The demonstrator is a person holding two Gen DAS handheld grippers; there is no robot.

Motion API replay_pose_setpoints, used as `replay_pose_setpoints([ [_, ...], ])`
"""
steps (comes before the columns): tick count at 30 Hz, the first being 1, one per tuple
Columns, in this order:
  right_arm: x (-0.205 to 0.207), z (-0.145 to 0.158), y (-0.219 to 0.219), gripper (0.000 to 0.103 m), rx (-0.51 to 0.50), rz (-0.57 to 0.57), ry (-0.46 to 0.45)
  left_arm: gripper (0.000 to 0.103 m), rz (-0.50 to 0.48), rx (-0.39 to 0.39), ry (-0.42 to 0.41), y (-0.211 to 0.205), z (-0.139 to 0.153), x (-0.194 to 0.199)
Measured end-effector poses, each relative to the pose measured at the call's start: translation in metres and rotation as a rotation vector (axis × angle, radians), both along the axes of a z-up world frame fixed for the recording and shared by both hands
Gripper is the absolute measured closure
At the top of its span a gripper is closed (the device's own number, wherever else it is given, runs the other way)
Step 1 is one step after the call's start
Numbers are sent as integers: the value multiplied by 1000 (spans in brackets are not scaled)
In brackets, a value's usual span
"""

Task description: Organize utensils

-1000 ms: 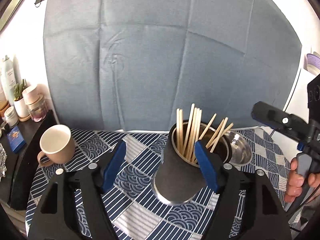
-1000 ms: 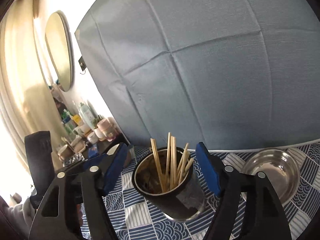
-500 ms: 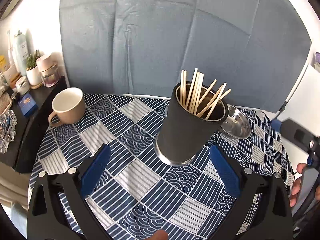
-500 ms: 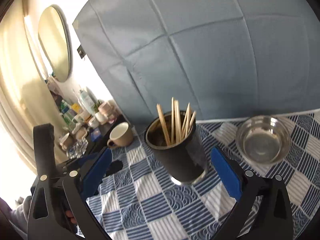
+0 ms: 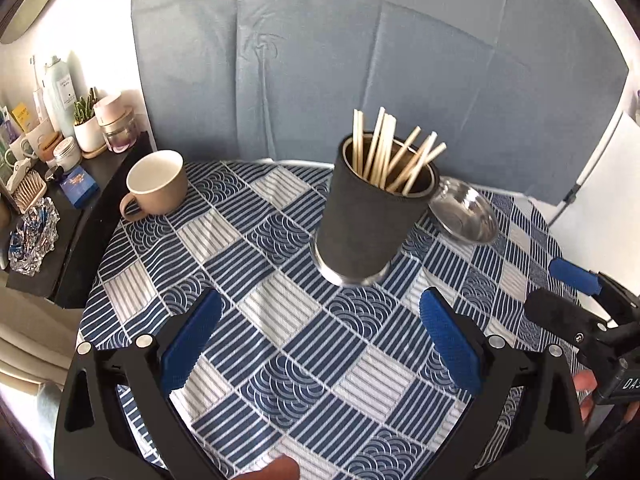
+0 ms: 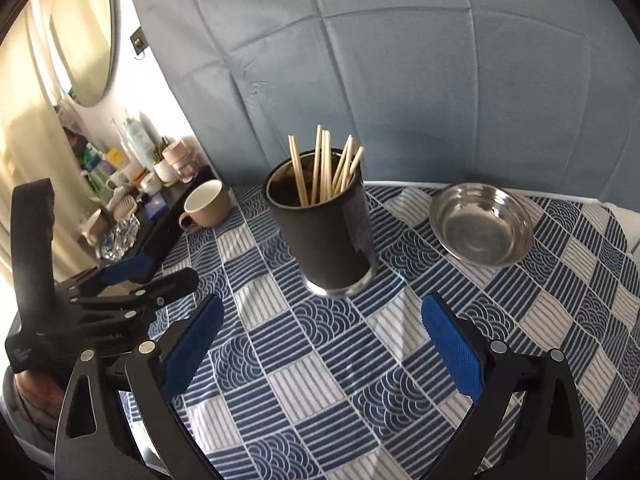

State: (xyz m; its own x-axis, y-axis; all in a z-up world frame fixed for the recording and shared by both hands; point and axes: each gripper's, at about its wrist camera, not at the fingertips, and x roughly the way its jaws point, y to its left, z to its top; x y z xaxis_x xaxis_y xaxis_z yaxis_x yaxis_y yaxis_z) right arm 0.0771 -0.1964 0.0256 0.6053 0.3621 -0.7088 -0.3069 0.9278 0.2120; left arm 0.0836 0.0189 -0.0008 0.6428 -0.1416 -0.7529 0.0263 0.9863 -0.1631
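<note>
A dark cylindrical holder (image 5: 366,220) (image 6: 328,236) stands upright on the blue-and-white patterned tablecloth (image 5: 280,320) (image 6: 320,360), with several wooden chopsticks (image 5: 394,156) (image 6: 328,168) sticking out of its top. My left gripper (image 5: 320,312) is open and empty, drawn back from the holder toward the near edge. My right gripper (image 6: 322,312) is likewise open with nothing between its blue pads, short of the holder. Each gripper shows at the side of the other's view: the right one (image 5: 576,292) at the right edge, the left one (image 6: 132,280) at the left.
A beige mug (image 5: 156,188) (image 6: 208,208) sits at the table's left rear. A steel bowl (image 5: 464,212) (image 6: 482,228) lies right of the holder. A dark side shelf (image 5: 60,184) with bottles, jars and a small plant stands left. A blue-grey cloth backdrop (image 5: 360,60) hangs behind.
Both grippers opened wide and pulled back from the holder, which stays standing on the cloth. Both views now tilt down onto more of the table.
</note>
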Motion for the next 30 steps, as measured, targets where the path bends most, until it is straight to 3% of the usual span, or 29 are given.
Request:
replay_pose_setpoints([
  [10,-37,6,-8,8,-40,-55,35,6,18,68,27,-17,18,-35],
  [22,-46,4,-10,8,-54,-53,45,6,43,160,17,-22,21,-49],
  [30,-46,6,-13,8,-50,-68,34,6,39,153,-2,-21,25,-51],
])
